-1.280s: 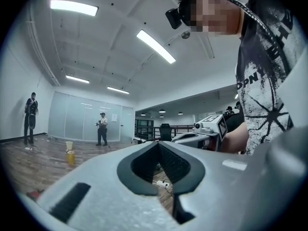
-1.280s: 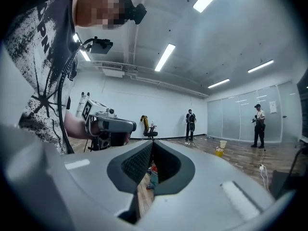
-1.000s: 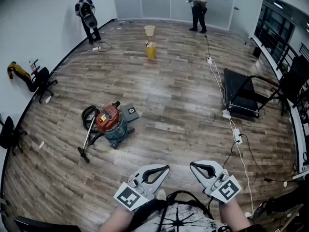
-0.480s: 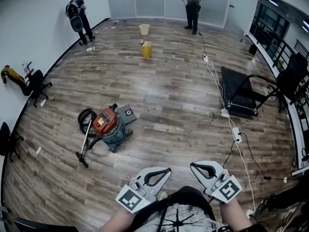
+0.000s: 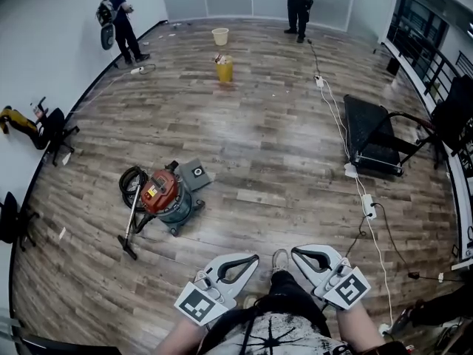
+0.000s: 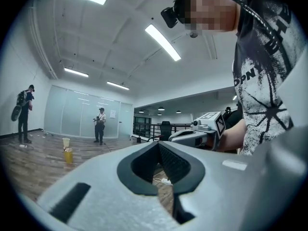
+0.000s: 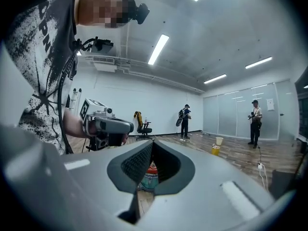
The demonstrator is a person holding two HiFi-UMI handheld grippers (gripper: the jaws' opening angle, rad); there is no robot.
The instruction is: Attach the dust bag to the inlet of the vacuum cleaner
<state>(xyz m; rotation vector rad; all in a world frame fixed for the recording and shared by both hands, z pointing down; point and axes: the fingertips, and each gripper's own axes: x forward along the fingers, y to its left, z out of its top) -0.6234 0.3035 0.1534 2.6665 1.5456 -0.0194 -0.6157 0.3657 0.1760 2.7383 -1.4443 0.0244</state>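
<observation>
Head view: vac cleaner [image 5: 164, 194] stands on the wood floor [image 5: 281, 146], with the dust bag [image 5: 196, 173] lying flat just beside it on its far-right side. Vs 1 s ago, the vac sits a bit lower in frame, and my shoe [image 5: 279, 259] now shows btwn left gripper [image 5: 251, 259] & right gripper [image 5: 298, 254]. Both grippers are well apart from the vac.

Left gripper view: my jaws are closed tip to tip, nothing held.

Right gripper view: same, closed & empty. The vac shows thru the jaw loop, well ahead.
</observation>
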